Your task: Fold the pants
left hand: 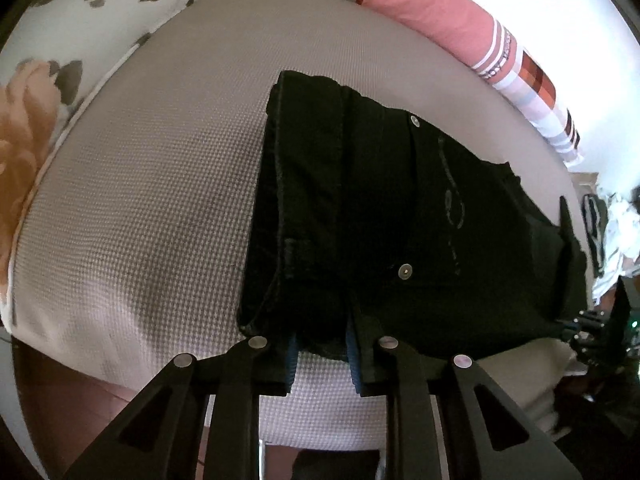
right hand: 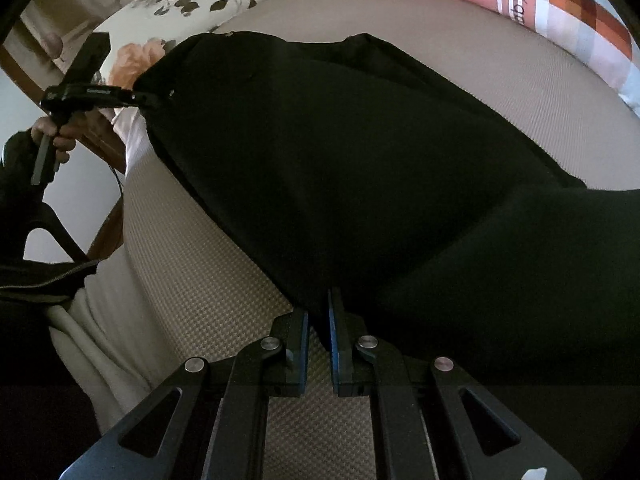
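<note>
Black pants [left hand: 400, 220] lie on a grey waffle-textured bed cover [left hand: 140, 220], the waist end with two metal buttons toward the left wrist view. My left gripper [left hand: 322, 354] stands open around the near waist edge, blue pads on either side of the cloth. In the right wrist view the pants [right hand: 360, 168] stretch from the left gripper [right hand: 148, 98] at the far left to my right gripper [right hand: 318, 322], whose blue pads are closed to a narrow gap on the pants' near edge. The right gripper also shows in the left wrist view [left hand: 580, 326] at the pants' far corner.
A floral pillow [left hand: 60, 40] lies at the far left of the bed and a pink striped pillow [left hand: 460, 28] at the far right. A wooden bed frame [right hand: 104, 236] and the bed's edge are to the left. Crumpled clothes [left hand: 612, 236] lie at the right.
</note>
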Tool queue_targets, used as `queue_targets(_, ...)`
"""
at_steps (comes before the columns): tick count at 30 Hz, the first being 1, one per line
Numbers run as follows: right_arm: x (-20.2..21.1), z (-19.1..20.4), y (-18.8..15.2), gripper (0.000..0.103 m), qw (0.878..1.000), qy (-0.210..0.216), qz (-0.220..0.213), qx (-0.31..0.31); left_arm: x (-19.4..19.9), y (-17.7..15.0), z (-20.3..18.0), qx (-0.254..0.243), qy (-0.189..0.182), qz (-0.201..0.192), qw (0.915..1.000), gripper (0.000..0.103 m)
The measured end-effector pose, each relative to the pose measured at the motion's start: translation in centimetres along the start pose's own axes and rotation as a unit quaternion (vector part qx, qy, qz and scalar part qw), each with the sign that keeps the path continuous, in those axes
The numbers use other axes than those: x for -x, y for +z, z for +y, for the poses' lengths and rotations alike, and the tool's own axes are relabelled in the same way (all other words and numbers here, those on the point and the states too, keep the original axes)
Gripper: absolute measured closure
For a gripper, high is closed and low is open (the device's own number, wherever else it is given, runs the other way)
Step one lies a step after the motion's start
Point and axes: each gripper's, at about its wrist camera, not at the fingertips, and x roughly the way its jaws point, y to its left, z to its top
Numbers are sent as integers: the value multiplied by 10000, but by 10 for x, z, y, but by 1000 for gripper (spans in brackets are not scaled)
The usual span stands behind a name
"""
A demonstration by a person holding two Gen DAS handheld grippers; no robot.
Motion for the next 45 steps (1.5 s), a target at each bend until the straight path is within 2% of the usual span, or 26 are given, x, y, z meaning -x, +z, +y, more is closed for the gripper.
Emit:
queue_targets(3, -3, 0, 1, 96, 10000, -1, 3, -49, 1, -3, -9, -132, 275, -127, 9995, 74)
queue_targets(5, -3, -2, 0, 96, 9998, 50, -49, -191, 7, -6, -17, -142, 499, -234, 9984, 62)
queue_targets(7, 0, -5, -1, 95, 9993, 108, -107, -345, 15, -11, -23, -236, 810, -398, 9956, 45)
queue_targets(10, 4, -3, -2, 93, 9990, 65, -250, -378, 29, -19, -33, -430, 1018, -547, 9924, 44)
queue_targets(13, 8, -2, -2, 91, 9989, 36, -313, -358, 46, -29, -55, -806, 1456, -871, 9822, 44)
queue_targets(15, 10, -3, -1, 91, 9985, 31, -392, -391, 57, -39, -81, -1306, 1350, -1184, 9750, 44)
queue_targets(16, 13, -5, 0, 91, 9981, 36, -446, -435, 57, -43, -99, -1573, 1169, -1246, 9727, 44)
queue_targets(19, 18, -10, 2, 91, 9968, 159, -504, -600, 45, -48, -142, -2102, 647, -1200, 9681, 44)
queue_targets(20, 19, -12, 2, 91, 9965, 167, -531, -628, 34, -51, -165, -2386, 407, -1140, 9635, 44)
queue_targets(23, 24, -13, 2, 91, 9957, 169, -615, -667, 9, -59, -207, -2972, 90, -1002, 9495, 44)
queue_targets(26, 26, -14, 2, 91, 9953, 163, -659, -689, -19, -68, -244, -3477, -114, -866, 9335, 44)
queue_targets(30, 30, -14, 3, 91, 9943, 180, -752, -732, -46, -75, -276, -3861, -197, -762, 9191, 44)
queue_targets(33, 32, -14, 5, 91, 9933, 223, -807, -799, -71, -77, -294, -3995, -209, -652, 9142, 44)
queue_targets(35, 33, -16, 5, 91, 9927, 257, -814, -857, -80, -82, -305, -3985, -281, -569, 9150, 50)
queue_targets(37, 34, -16, 6, 91, 9925, 250, -820, -877, -90, -87, -313, -4014, -285, -499, 9141, 81)
queue_targets(40, 43, -19, 3, 81, 9915, 232, -868, -941, -96, -88, -320, -4064, -108, -554, 9119, 90)
queue_targets(43, 65, -39, -10, 74, 9840, 423, -1195, -1249, -94, -83, -318, -3880, -227, -550, 9198, 93)
queue_targets(45, 81, -67, -25, 73, 9756, 329, -1419, -1644, -92, -81, -316, -3754, -318, -561, 9246, 93)
